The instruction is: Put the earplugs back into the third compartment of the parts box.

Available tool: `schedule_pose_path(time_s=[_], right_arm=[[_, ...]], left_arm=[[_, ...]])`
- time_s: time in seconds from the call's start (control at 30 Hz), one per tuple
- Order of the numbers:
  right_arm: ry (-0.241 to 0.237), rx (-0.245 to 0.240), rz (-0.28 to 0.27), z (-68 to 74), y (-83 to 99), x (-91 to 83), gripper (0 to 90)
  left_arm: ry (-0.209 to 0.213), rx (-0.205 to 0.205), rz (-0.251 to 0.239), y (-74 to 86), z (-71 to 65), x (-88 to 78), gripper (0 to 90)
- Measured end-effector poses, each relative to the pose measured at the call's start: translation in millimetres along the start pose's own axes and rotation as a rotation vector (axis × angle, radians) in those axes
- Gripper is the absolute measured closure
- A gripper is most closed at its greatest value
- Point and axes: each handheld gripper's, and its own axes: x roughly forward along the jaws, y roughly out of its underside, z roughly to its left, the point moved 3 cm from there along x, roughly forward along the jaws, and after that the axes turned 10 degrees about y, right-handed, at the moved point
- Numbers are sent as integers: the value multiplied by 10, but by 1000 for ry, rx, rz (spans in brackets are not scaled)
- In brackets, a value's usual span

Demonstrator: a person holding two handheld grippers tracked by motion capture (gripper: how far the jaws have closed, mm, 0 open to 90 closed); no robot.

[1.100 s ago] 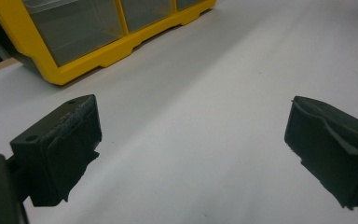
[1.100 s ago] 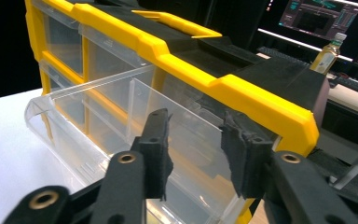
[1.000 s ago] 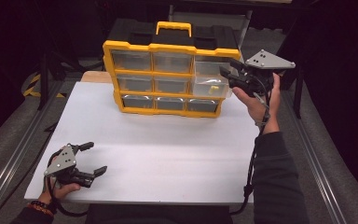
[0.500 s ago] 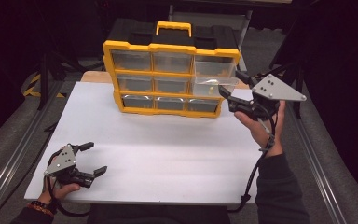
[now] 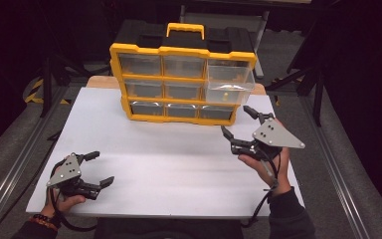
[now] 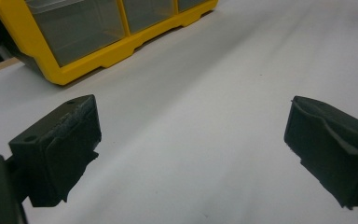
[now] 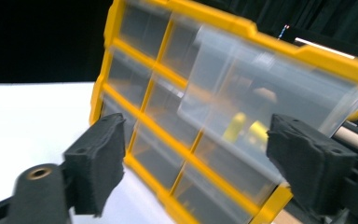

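A yellow organizer (image 5: 181, 79) with clear drawers stands at the far side of the white board (image 5: 169, 164). Its top right drawer (image 5: 229, 82) is pulled out, with a small yellow piece (image 5: 224, 94) inside. My right gripper (image 5: 235, 119) hovers in front of the organizer's right end, clear of the drawer. Its jaws have just been opening and nothing is between them. In the right gripper view the drawer (image 7: 270, 107) and yellow pieces (image 7: 247, 128) lie beyond the open right gripper (image 7: 196, 154). My left gripper (image 5: 103, 168) rests open and empty at the board's near left, and the left gripper view shows bare board (image 6: 191, 93) between its jaws.
A black handle block (image 5: 184, 37) tops the organizer. Dark stands and metal rails (image 5: 15, 164) flank the table. The organizer's lower left corner (image 6: 98, 42) appears far ahead in the left gripper view.
My right gripper let go of the pulled-out drawer, opened wide and moved down and toward the near edge. The drawer stays out. The left gripper has not moved.
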Motion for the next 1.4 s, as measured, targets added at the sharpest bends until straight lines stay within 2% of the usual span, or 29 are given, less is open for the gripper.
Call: schedule_pose_path(time_s=[0.07,0.13,0.17,0.3,0.33,0.37,0.4,0.43,0.6,0.63,0.67,0.73,0.8,0.87,1.0,1.4], right_arm=[[-1,-6,9,22,41,-4,187],[-1,1,28,77,169,-17,164],[-11,13,37,122,297,-33,157],[-14,15,64,181,489,-48,122],[-14,15,64,181,489,-48,122],[-20,30,77,208,610,-71,91],[-20,30,77,208,610,-71,91],[-14,45,80,227,728,-104,76],[-21,69,83,271,913,-165,58],[-21,43,98,301,1016,-193,55],[-21,43,98,301,1016,-193,55],[-18,48,111,319,1180,-224,58],[-16,52,118,323,1230,-234,59],[-18,43,159,340,1345,-240,57],[-35,37,187,374,1424,-253,51],[-36,60,173,402,1383,-265,54]], left_arm=[[1,-1,2,1,2,3,47],[1,1,5,1,0,8,47],[2,1,5,1,1,10,47],[-1,0,3,-1,3,0,47],[-1,0,3,-1,3,0,47],[-1,0,4,-2,4,-5,47],[-4,-1,0,-3,5,-9,47],[-6,0,1,-5,9,-12,47],[-6,3,4,-6,5,-2,46],[-7,3,6,-6,6,-3,46],[-5,2,6,-7,7,-4,46],[-11,3,8,-6,8,-1,46],[-10,3,6,-10,4,-3,46],[-12,4,5,-11,12,-1,46],[-13,3,9,-9,18,15,45],[10,14,0,-21,-11,28,45]])
